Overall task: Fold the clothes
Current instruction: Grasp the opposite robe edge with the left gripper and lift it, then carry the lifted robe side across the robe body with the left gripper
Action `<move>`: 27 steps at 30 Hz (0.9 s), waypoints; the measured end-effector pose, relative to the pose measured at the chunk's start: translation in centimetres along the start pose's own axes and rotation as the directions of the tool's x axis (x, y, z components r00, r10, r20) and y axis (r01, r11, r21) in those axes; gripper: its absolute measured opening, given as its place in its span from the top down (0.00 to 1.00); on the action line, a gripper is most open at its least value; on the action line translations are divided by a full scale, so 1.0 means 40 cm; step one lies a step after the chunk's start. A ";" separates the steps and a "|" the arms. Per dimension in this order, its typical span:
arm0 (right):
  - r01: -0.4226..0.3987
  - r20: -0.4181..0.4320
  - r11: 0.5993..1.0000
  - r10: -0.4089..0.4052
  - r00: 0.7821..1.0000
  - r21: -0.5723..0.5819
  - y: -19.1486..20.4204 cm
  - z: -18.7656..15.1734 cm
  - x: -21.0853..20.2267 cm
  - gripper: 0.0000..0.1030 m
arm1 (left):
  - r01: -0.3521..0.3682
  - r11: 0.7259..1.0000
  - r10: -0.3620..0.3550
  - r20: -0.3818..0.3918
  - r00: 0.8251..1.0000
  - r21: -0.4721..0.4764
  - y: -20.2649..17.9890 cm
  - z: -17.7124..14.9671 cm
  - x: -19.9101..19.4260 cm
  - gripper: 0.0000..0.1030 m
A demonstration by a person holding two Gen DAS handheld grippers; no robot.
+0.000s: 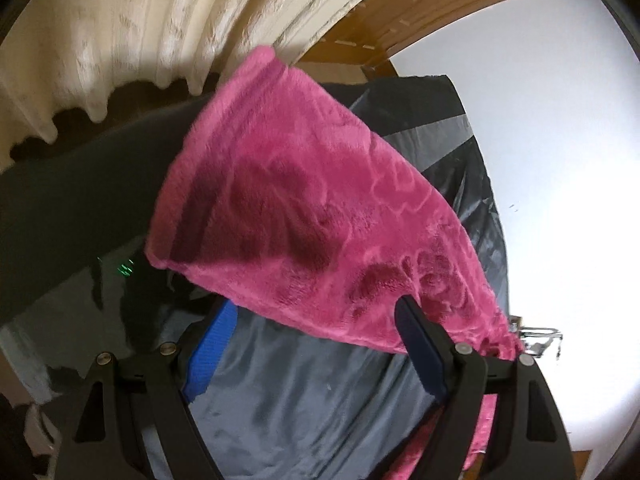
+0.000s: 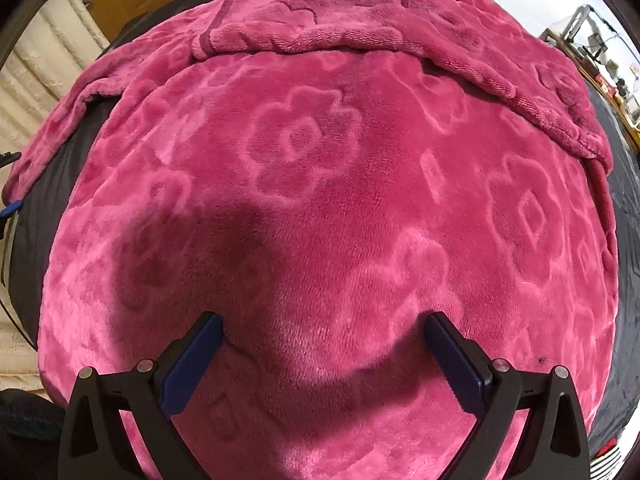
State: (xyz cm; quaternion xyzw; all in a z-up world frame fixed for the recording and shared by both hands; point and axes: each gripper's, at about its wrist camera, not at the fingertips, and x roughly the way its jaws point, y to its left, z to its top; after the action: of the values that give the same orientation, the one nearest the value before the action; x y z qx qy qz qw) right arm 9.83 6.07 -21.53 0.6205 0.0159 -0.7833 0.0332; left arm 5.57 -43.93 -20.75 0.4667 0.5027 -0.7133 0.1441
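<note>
Your left gripper (image 1: pixel 316 316) has its blue-padded fingers (image 1: pixel 420 352) spread wide. The deep pink fleece garment with an embossed flower pattern (image 1: pixel 304 204) drapes over the right-hand finger and hangs down past it, while the left-hand finger stands clear of the cloth. With the jaws this far apart the claw is released, and the fabric only rests against that one finger. This part of the garment is lifted in the air above the dark grey shiny sheet (image 1: pixel 296 396) that covers the surface below. A cream ribbed curtain (image 1: pixel 132 40) and a brown wooden door (image 1: pixel 384 20) show behind it.

Your right gripper (image 2: pixel 324 328) is also released, both fingers (image 2: pixel 196 356) wide apart and pressing down onto the garment (image 2: pixel 320 168). Here the pink fleece lies spread flat over the dark sheet (image 2: pixel 624 280), filling nearly the whole view and reaching the sheet's left edge. Along the far side, a band of the fleece is folded back over the main panel, its hem running from the far left toward the right edge.
</note>
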 end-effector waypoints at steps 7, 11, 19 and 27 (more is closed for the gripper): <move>0.007 -0.002 1.000 -0.007 1.000 0.008 -0.013 0.002 0.002 0.01 | 0.001 1.000 -0.001 0.018 1.000 -0.012 -0.008 0.017 0.009 0.19; 0.008 -0.002 1.000 -0.008 1.000 0.009 -0.021 0.002 0.003 0.01 | -0.016 1.000 0.016 0.030 0.999 -0.005 -0.017 0.027 0.016 0.19; 0.012 -0.004 1.000 -0.012 1.000 0.010 -0.038 0.003 0.003 0.01 | -0.073 0.997 0.072 0.078 0.994 0.013 -0.046 0.056 0.037 0.27; 0.019 -0.006 1.000 -0.019 1.000 0.019 -0.059 0.003 0.003 0.01 | -0.181 0.983 0.178 0.081 0.981 0.031 -0.051 0.098 0.056 0.77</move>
State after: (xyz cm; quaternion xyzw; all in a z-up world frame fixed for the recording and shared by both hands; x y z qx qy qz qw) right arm 9.52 8.41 -21.64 0.6230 0.0145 -0.7818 0.0195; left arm 0.97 -45.75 -21.13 0.4846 0.4388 -0.7246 0.2181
